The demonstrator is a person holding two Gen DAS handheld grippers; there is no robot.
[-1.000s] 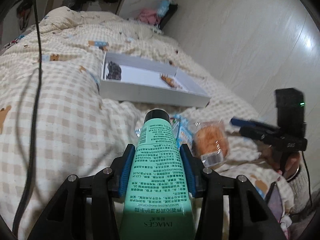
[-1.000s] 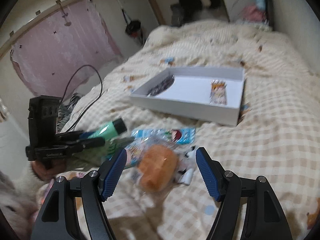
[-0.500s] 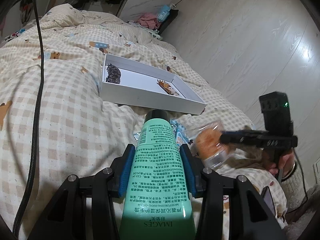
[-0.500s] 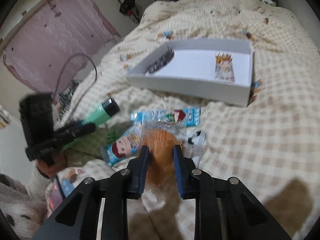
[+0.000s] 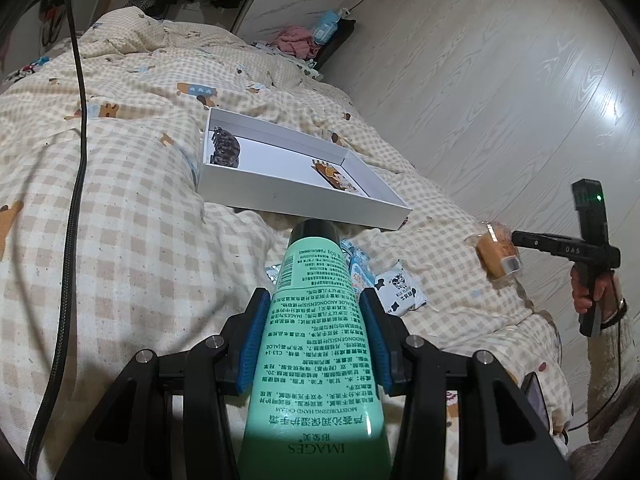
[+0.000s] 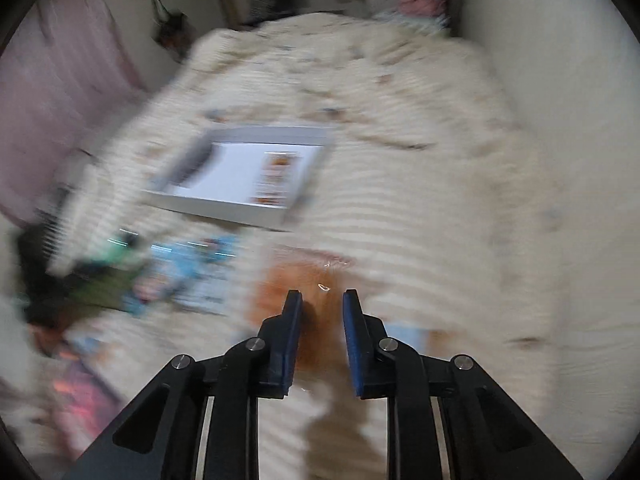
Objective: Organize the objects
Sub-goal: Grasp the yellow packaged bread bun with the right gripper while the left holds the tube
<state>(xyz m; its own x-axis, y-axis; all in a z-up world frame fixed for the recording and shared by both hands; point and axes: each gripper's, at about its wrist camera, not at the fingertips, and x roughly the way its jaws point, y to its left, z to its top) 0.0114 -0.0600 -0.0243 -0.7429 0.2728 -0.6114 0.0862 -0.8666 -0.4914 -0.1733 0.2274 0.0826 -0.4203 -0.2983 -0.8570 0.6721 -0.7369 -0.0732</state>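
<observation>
Left wrist: left claw point(image 5: 314, 316) clamps tube point(image 5: 316, 344); only here right claw point(image 5: 516, 239) grips bun point(image 5: 496, 254).

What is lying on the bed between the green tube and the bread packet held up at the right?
In the left wrist view, snack packets lie there: blue ones beside the green hand cream tube and a white milk-cow packet, below the lifted bread packet.

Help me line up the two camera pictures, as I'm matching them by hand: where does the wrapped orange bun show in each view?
Left wrist view: the wrapped orange bun is at the right edge, held off the bed by the right gripper.
Right wrist view: bottom centre, blurred, between the right gripper's blue pads.
Shared landmark: the white box on the checked bedding, above the bun in both views.
</observation>
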